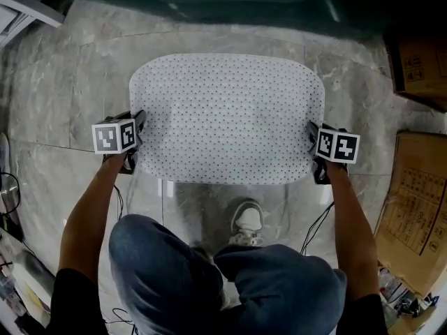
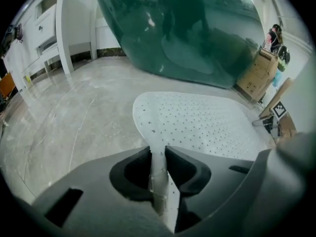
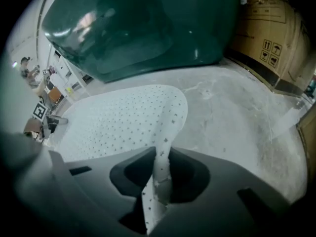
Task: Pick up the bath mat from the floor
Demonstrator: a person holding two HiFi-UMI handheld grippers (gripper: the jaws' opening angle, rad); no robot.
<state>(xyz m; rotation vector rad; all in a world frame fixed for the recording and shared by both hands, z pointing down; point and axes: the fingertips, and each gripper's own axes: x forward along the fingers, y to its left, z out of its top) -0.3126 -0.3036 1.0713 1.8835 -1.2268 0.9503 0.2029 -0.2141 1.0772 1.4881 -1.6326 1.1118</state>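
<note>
**Clerk:** Surroundings, largest item first.

**Inspector:** A grey marbled floor [image 1: 63,82] runs throughout. At its far side stands a large, dark green, glossy tub [image 2: 187,28]. The head view cuts it off at the top, and each gripper view shows only part of its curved side.

**Clerk:** The task item?

**Inspector:** The bath mat [image 1: 227,117] is white, perforated and round-cornered. It is spread between the tub and the person's knees. A shadowed band shows under its near edge. Whether the far edge rests on the floor cannot be determined.

**Clerk:** Anything else of size?

**Inspector:** Cardboard boxes [image 1: 419,208] stand at the right, cropped by the frame, with print too small to read. The clutter in the lower corners is too small to identify.

**Clerk:** The grippers?

**Inspector:** The left gripper [image 1: 137,135] is at the mat's left end and the right gripper [image 1: 312,142] at its right end. In the head view their marker cubes and bodies cover the jaws. The left gripper view shows its jaws pinching the mat's edge, which rises between them as a thin upright fold. The right gripper view shows the same, a dotted strip of mat clamped between the jaws.

**Clerk:** Smallest item?

**Inspector:** One white shoe [image 1: 246,218] shows between the knees, just short of the mat's near edge. The legs hide the other foot.
</note>
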